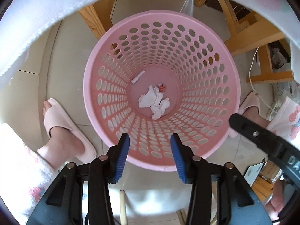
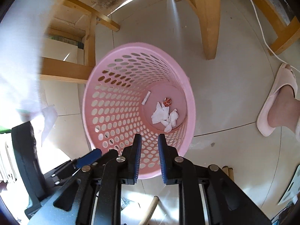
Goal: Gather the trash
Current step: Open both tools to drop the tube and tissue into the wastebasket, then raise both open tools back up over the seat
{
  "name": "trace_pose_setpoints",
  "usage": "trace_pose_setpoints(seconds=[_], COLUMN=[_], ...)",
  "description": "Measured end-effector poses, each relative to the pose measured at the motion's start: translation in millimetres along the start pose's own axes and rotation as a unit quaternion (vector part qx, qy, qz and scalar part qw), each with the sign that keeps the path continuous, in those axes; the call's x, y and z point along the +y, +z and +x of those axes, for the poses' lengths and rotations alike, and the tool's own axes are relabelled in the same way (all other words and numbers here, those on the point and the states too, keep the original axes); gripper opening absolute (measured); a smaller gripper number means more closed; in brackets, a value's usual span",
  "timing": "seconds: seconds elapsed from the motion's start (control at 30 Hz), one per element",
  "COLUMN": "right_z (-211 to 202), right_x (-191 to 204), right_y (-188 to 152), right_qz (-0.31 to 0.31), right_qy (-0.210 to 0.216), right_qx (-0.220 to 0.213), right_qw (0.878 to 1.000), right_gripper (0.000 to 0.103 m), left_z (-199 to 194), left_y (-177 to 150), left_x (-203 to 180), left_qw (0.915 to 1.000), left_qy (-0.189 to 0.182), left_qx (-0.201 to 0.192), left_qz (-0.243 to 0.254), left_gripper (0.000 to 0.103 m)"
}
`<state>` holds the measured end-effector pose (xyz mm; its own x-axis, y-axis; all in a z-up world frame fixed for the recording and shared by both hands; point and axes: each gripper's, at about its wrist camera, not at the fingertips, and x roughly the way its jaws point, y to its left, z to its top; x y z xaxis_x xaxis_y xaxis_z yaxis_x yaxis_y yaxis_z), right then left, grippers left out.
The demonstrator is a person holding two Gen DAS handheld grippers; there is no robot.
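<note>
Both tools hang above the pink basket [image 1: 187,146] to drop trash in. Left tool [image 1: 150,140] and right tool [image 2: 149,140] are released, empty; crumpled tissues [image 1: 153,101] lie at the bottom

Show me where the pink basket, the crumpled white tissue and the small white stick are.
pink basket [image 1: 236,86]: left wrist view, right rim.
crumpled white tissue [image 1: 148,99]: left wrist view, largest piece.
small white stick [image 2: 146,97]: right wrist view, its middle.

At frame centre, the pink basket [image 1: 97,71] holds crumpled white tissues [image 1: 154,101] (a small paper roll [image 1: 137,77] just beside them); the left gripper [image 1: 150,140], jaws apart and empty, hangs above its lower rim.
</note>
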<state>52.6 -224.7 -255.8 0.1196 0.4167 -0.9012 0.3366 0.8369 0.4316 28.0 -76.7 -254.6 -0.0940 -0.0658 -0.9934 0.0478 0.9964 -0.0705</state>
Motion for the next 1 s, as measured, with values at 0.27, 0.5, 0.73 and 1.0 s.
trace_pose_setpoints(seconds=[0.27, 0.5, 0.73, 1.0], right_z=[-30, -66, -91, -121], right_x=[12, 36, 54, 70], right_y=[-14, -24, -29, -38], right_qz=[-0.014, -0.077, -0.124, -0.156], right_qy=[-0.021, -0.047, -0.085, -0.103], right_qx=[-0.024, -0.095, -0.142, -0.181], right_qw=[0.999, 0.991, 0.978, 0.965], right_gripper=[0.019, 0.019, 0.019, 0.019], left_z=[-36, -75, -104, -138], left_y=[-12, -21, -22, -31], left_x=[-1, -6, -3, -1], left_qw=[0.9996, 0.9941, 0.9871, 0.9757], left_qy=[0.005, 0.029, 0.034, 0.045], left_qx=[-0.027, -0.103, -0.156, -0.214], left_qz=[0.002, 0.014, 0.009, 0.013], left_gripper=[0.044, 0.049, 0.049, 0.049])
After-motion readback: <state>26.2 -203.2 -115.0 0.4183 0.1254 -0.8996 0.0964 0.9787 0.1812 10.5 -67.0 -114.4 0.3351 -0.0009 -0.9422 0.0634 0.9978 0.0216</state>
